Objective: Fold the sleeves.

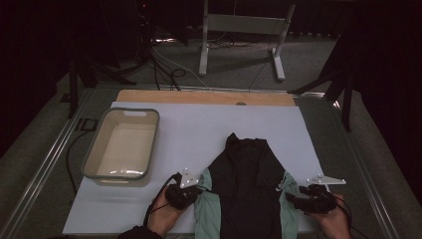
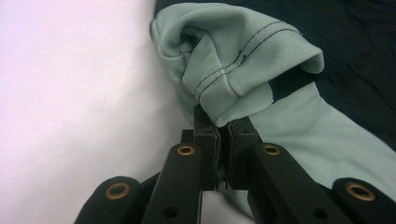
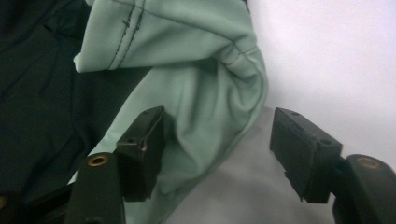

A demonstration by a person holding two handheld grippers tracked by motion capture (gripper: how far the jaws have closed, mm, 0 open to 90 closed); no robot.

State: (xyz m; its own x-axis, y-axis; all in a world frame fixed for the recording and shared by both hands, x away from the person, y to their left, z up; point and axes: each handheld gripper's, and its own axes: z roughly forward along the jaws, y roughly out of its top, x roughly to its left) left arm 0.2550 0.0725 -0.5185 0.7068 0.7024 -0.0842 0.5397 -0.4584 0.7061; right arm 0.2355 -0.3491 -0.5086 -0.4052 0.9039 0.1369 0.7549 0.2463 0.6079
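A dim room surrounds the worktop (image 1: 164,139), whose pale sheet carries a dark shirt (image 1: 246,184) with mint-green sleeves and, well off to the left, a grey basin (image 1: 94,159) that looks empty. The shirt lies flat with its long axis running away from the person, collar at the far end and hem toward the near edge, squarely between the two grippers.

The left gripper (image 2: 223,128) has its fingers (image 2: 205,140) pinched narrow on the bunched cuff of the left sleeve (image 2: 243,70), with a fold of green cloth rising straight out of the grip. The right gripper (image 3: 217,130) stands wide: one of its fingers (image 3: 142,140) rests against the right sleeve (image 3: 201,93), the other is clear of it over the bare sheet, so the cloth sits partly in the gap but is not pinched.

Both hands are level with the sleeves, each just outside the body of the shirt. To my eye the coming move turns on the right side: the sleeve edge lies directly ahead of those open fingers, so they need only close to match the left hold.
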